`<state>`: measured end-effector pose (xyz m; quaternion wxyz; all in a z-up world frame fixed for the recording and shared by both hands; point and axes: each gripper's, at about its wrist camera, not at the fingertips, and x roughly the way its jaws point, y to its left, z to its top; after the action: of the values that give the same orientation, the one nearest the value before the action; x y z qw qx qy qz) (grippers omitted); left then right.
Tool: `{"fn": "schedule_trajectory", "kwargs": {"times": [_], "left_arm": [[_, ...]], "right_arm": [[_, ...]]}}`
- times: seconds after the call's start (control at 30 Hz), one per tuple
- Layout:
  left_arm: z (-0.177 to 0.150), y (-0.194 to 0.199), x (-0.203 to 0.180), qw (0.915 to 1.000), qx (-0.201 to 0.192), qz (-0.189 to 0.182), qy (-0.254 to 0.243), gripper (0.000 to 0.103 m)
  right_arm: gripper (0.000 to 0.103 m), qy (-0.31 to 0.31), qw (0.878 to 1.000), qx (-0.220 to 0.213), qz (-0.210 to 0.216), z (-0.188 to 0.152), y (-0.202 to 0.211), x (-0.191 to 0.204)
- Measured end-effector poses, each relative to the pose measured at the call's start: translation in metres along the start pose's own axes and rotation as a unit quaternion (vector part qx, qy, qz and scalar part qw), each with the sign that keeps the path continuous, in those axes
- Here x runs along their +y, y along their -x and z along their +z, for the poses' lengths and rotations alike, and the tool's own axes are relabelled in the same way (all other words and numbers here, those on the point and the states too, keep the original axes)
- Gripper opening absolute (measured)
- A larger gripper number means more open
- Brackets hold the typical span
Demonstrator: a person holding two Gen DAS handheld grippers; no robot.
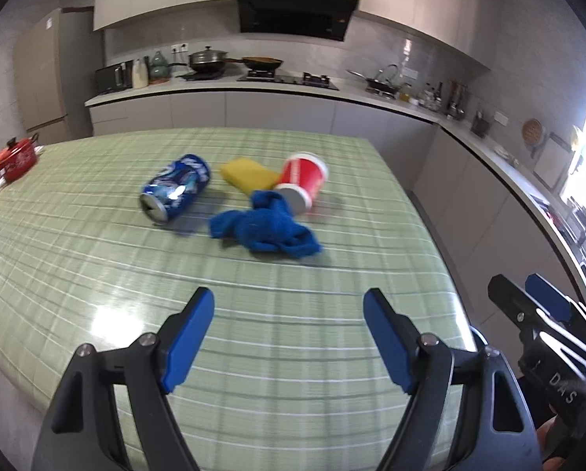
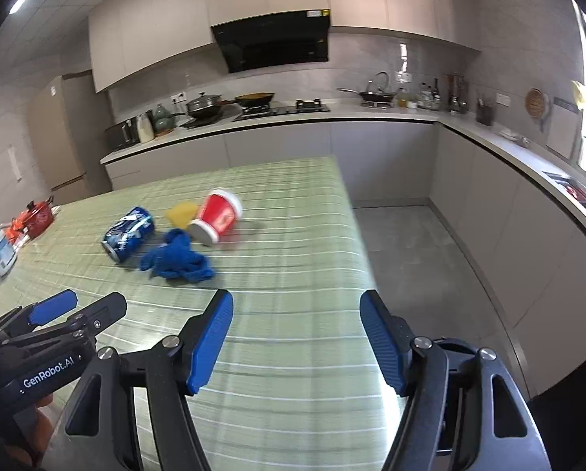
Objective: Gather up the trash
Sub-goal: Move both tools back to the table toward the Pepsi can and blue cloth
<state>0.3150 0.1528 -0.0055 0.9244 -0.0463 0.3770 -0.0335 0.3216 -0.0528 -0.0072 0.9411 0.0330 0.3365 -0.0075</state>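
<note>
Both the left gripper (image 1: pixel 289 333) and the right gripper (image 2: pixel 294 337) hang above the near edge of the worktop (image 1: pixel 96 259), blue ribbed pads spread apart with nothing between them. On the green plaid cloth lie a dented blue can (image 1: pixel 175 192) on its side, a tipped red paper cup (image 1: pixel 304 180), a yellow sponge (image 1: pixel 247 174) and a crumpled blue rag (image 1: pixel 267 227), clustered mid-table.

Grey kitchen cabinets (image 2: pixel 277 145), black hood (image 2: pixel 273 45), grey floor (image 2: pixel 410 259).

One blue can (image 1: pixel 175 186), one red cup (image 1: pixel 304 176), one yellow sponge (image 1: pixel 247 174), one blue cloth (image 1: pixel 265 227), perhaps one red pot (image 1: pixel 18 159)
</note>
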Motion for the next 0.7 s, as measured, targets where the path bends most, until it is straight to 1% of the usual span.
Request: {"fn": "schedule_trajectory", "kwargs": {"times": [0.1,0.17,0.27,0.37,0.47,0.6,0.7], "left_arm": [[0.004,-0.005,0.016,0.9998,-0.003,0.012,0.013,0.08],[0.006,-0.009,0.025,0.9994,-0.007,0.026,0.023,0.08],[0.01,-0.016,0.036,0.9986,0.002,0.041,0.034,0.08],[0.015,-0.022,0.044,0.9978,0.006,0.062,0.025,0.08],[0.018,-0.026,0.056,0.9972,0.006,0.067,0.031,0.08],[0.026,-0.03,0.069,0.9973,0.006,0.068,0.026,0.08],[0.035,-0.037,0.082,0.998,0.007,0.059,0.021,0.08]], "right_arm": [[0.069,0.015,1.0,0.002,0.01,0.007,-0.009,0.015],[0.069,0.02,1.0,0.002,0.022,0.012,-0.016,0.022],[0.069,0.027,0.999,0.003,0.042,0.017,-0.031,0.032],[0.069,0.018,0.997,0.007,0.069,0.024,-0.045,0.042],[0.07,0.024,0.997,0.006,0.076,0.026,-0.053,0.051],[0.071,0.018,0.996,0.012,0.086,0.034,-0.066,0.065],[0.075,0.02,0.997,0.009,0.076,0.038,-0.072,0.08]]}}
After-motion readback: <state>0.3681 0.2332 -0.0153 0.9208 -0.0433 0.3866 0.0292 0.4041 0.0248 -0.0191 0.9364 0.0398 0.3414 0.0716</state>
